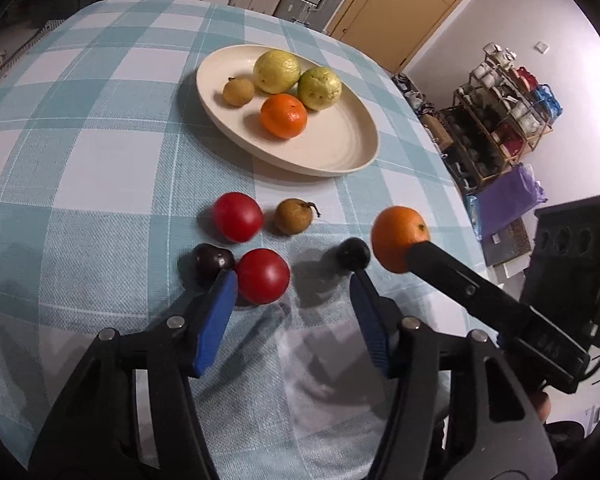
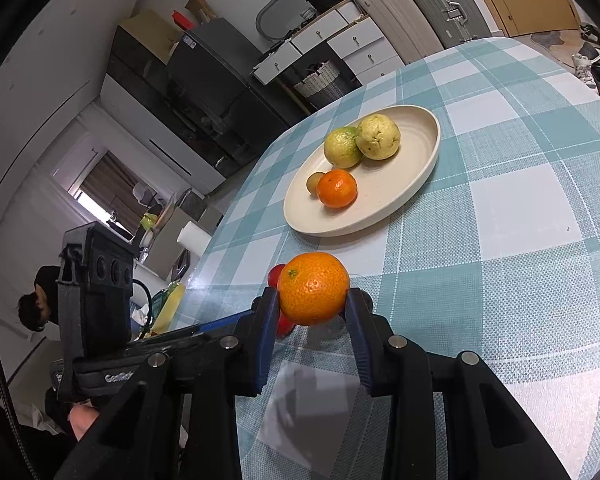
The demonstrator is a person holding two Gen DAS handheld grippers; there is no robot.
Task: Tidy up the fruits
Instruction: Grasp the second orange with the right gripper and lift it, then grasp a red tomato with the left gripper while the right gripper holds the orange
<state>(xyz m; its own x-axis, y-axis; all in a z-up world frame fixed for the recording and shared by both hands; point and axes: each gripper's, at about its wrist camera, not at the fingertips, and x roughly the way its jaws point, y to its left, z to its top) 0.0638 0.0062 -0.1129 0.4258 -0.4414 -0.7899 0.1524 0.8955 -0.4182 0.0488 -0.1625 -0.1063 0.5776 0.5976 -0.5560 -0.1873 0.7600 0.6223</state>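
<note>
A cream plate holds two yellow-green fruits, a small brown fruit and a mandarin. On the checked cloth in front of it lie two red fruits, a brown fruit, a dark purple fruit and a small black fruit. My left gripper is open low over the cloth. The nearer red fruit sits between its fingers, against the left one. My right gripper is shut on a second mandarin, held above the cloth short of the plate.
The table's right edge drops to a floor with a cup rack and a purple bag. Suitcases and drawers stand beyond the far edge. A person is in the background on the left.
</note>
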